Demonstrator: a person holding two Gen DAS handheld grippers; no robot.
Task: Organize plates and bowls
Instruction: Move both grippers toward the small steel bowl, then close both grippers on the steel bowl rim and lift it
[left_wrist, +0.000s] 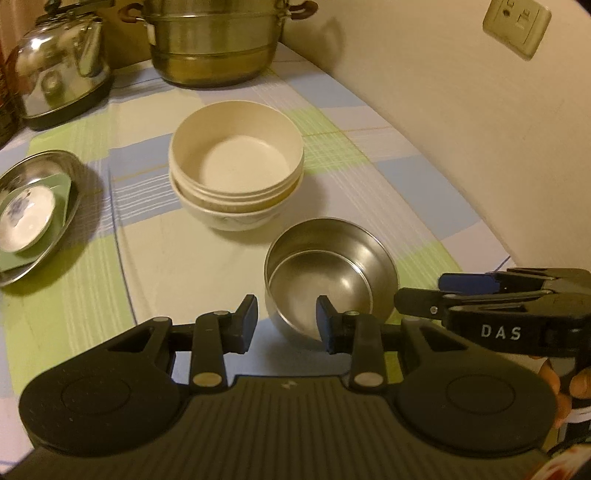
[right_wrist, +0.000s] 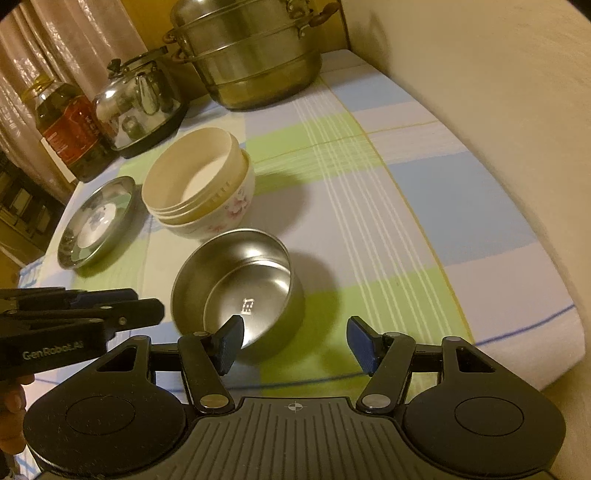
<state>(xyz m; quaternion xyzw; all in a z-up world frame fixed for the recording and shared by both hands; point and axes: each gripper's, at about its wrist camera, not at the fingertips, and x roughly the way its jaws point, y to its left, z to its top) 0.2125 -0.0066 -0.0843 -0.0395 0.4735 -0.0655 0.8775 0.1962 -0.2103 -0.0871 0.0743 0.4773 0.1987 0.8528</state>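
- Left wrist view: steel bowl (left_wrist: 328, 273) sits loose near the counter's (left_wrist: 369, 192) front edge, not yet stacked.
- Bowl stack (left_wrist: 236, 173) mid-counter, plates (left_wrist: 33, 218) nested at the left edge.
- Left tongs (left_wrist: 286, 321) and right tongs (right_wrist: 295, 343) both gape empty, straddling the bowl's near rim.

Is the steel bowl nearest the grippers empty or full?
Empty: the steel bowl stands upright, its bare shiny bottom showing in both views.

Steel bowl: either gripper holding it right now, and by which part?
Neither. The left gripper straddles the steel bowl's near rim with open jaws, pads not pressing; the right gripper is open too.
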